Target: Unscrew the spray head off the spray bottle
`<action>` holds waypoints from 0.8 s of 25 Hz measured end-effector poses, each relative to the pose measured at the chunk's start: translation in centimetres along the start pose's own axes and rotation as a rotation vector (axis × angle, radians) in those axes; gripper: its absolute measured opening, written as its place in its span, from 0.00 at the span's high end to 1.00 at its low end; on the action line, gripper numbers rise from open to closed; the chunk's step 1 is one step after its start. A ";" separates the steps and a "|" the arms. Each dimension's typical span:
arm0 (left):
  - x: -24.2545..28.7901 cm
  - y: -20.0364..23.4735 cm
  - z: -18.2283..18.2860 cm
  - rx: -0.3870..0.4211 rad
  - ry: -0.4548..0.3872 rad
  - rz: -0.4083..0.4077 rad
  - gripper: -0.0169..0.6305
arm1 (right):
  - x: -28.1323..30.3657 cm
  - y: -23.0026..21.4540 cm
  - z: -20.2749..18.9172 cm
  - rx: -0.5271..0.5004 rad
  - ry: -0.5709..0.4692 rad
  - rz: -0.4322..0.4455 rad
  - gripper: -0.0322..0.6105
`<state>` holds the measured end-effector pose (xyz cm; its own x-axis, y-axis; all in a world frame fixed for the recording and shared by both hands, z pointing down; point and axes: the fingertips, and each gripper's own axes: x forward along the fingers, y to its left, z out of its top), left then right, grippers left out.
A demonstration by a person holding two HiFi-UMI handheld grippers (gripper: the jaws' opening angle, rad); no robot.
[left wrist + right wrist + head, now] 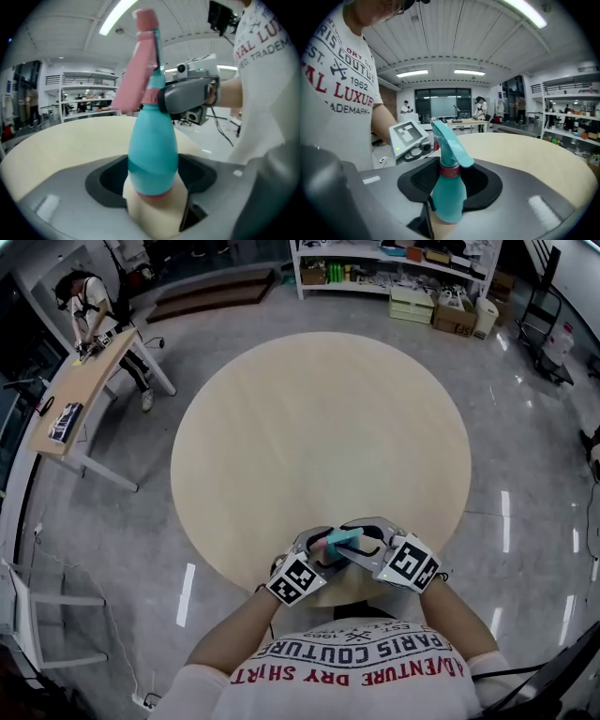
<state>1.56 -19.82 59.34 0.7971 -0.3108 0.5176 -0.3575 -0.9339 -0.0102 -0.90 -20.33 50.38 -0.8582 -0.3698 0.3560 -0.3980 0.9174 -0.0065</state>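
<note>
A large round pale-wood table (309,427) fills the floor ahead, and the work is held in the air over its near edge, close to the person's chest. The left gripper (317,554) has its jaws spread wide and clamped on the lower body of a small teal plastic spray bottle (153,150), whose base sits against the pale pad. The right gripper (447,215) meets it from the other side, jaws narrower. They seem closed at the neck, where its grey finger lies against the pink screw collar (151,95) just under the pink-and-teal trigger spray head (140,61). The step in hand looks like loosening that collar. To do it well, the left grip should only steady the body, not crush the soft plastic. The right should bite the collar itself rather than the trigger shroud and turn about the bottle's long axis. Between regrips the bottle wants its neck uppermost, so that any liquid stays in.
</note>
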 end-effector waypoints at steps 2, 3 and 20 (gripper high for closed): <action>-0.5 -0.5 -0.1 0.073 -0.003 -0.111 0.46 | -0.2 0.9 0.2 -0.024 -0.001 0.107 0.73; -0.8 -0.6 -0.2 0.100 0.001 -0.152 0.46 | -0.2 1.2 0.3 -0.039 0.004 0.145 0.73; -1.5 0.5 -1.9 0.035 0.020 -0.055 0.46 | -5.0 -0.1 10.4 0.079 -0.184 0.028 0.73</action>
<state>-0.75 -19.52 60.18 0.8052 -0.2556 0.5351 -0.2961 -0.9551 -0.0107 0.05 -20.09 38.87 -0.9113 -0.3713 0.1777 -0.3908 0.9161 -0.0896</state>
